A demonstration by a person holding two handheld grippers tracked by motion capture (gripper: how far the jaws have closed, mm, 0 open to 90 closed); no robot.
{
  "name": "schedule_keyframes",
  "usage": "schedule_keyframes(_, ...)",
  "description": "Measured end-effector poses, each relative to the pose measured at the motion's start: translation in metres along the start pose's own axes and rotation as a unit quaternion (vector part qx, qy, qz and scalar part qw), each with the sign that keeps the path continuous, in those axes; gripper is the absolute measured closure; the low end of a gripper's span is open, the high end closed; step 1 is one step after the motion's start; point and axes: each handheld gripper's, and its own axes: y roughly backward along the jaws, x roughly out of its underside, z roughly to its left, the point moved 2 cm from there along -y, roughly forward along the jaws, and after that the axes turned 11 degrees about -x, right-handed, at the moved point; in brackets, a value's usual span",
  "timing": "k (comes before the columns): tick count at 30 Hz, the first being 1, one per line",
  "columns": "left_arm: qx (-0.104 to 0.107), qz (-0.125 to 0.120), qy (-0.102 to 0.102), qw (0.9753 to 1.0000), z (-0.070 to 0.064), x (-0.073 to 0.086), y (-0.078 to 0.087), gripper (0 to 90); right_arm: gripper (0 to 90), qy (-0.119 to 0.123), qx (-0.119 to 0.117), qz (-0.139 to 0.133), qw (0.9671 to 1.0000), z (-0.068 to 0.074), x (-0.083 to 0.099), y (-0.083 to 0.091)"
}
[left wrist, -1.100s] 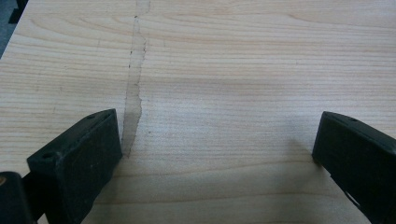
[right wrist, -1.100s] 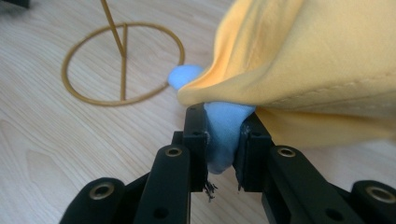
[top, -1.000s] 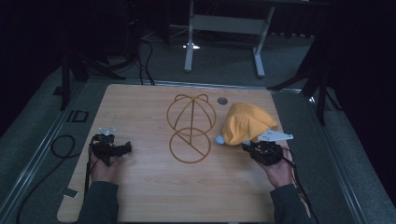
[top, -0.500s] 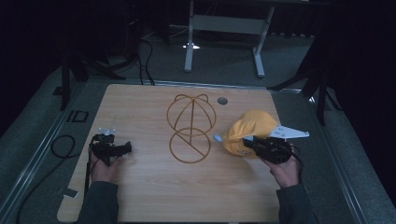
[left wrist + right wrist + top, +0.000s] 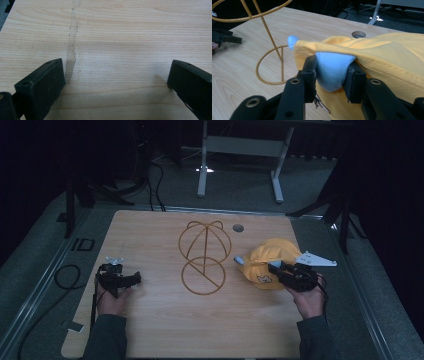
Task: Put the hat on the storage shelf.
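Note:
A yellow cap (image 5: 274,255) with a light-blue underside (image 5: 332,67) lies at the right of the wooden table (image 5: 150,240). My right gripper (image 5: 274,269) comes at it from the near right, and in the right gripper view (image 5: 331,75) its jaws are shut on the cap's blue-lined edge. A blue tip (image 5: 239,260) of the cap points toward the gold wire hat stand (image 5: 205,255), which stands upright at the table's middle, its pole (image 5: 270,40) left of the cap. At the near left, my left gripper (image 5: 134,279) rests low over bare wood, open (image 5: 115,85) with nothing between its jaws.
A round hole (image 5: 238,228) is in the tabletop behind the cap. Cables (image 5: 65,277) trail on the floor left of the table. A grey metal frame (image 5: 240,145) stands beyond the far edge.
The right hand has turned and shifted slightly right, its grey plate now pointing right. The cap has bunched up and sits a little nearer. The left gripper has not moved.

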Motion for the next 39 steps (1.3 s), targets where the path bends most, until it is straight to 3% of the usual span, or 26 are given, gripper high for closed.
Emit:
schedule_keyframes(7, 0.0, 0.0, 0.0, 1.0, 0.0, 0.0, 0.0, 1.4, 57.0, -0.001, 0.015, -0.001, 0.9999, -0.001, 0.001, 0.002)
schedule_keyframes(14, 0.0, 0.0, 0.0, 1.0, 0.0, 0.0, 0.0, 1.4, 55.5, 0.002, 0.036, 0.002, 0.9993, -0.003, 0.001, 0.002)
schedule_keyframes(20, 0.0, 0.0, 0.0, 1.0, 0.0, 0.0, 0.0, 1.4, 54.2, -0.017, 0.078, 0.01, 0.9968, -0.01, 0.006, 0.004)
schedule_keyframes(30, 0.0, 0.0, 0.0, 1.0, 0.0, 0.0, 0.0, 1.4, 52.7, -0.013, 0.074, 0.02, 0.997, -0.009, 0.012, 0.003)
schedule_keyframes(39, 0.0, 0.0, 0.0, 1.0, 0.0, 0.0, 0.0, 1.4, 54.7, 0.022, 0.07, 0.039, 0.9966, -0.002, 0.005, -0.002)
